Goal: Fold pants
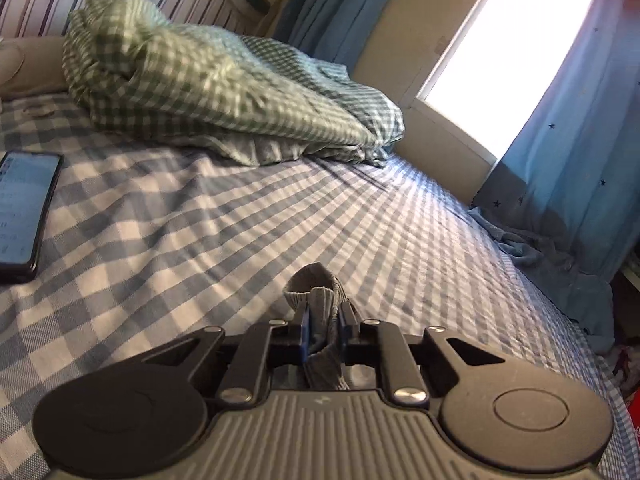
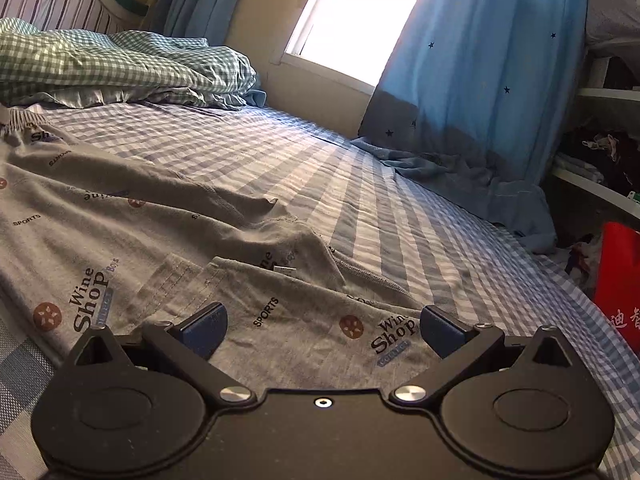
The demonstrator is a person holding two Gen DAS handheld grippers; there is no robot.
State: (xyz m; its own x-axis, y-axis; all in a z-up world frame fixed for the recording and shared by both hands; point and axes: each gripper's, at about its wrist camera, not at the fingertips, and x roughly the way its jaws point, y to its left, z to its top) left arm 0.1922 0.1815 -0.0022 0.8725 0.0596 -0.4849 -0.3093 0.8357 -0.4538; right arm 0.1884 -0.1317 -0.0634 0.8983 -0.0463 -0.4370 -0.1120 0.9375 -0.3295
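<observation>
Grey printed pants (image 2: 132, 224) lie spread and wrinkled on the blue checked bed sheet (image 2: 360, 184), at the left and middle of the right wrist view. My right gripper (image 2: 324, 328) is open, its jaws wide apart just above the pants' near edge, holding nothing. My left gripper (image 1: 325, 326) is shut on a bunched piece of the grey pants fabric (image 1: 320, 284), which sticks up between the jaws above the sheet (image 1: 240, 216). The rest of the pants is out of the left wrist view.
A green checked quilt (image 1: 208, 80) is heaped at the head of the bed. A black phone (image 1: 24, 208) lies on the sheet at left. Blue star curtains (image 2: 480, 80) hang at the window on the right. A red bag (image 2: 620, 280) stands beside the bed.
</observation>
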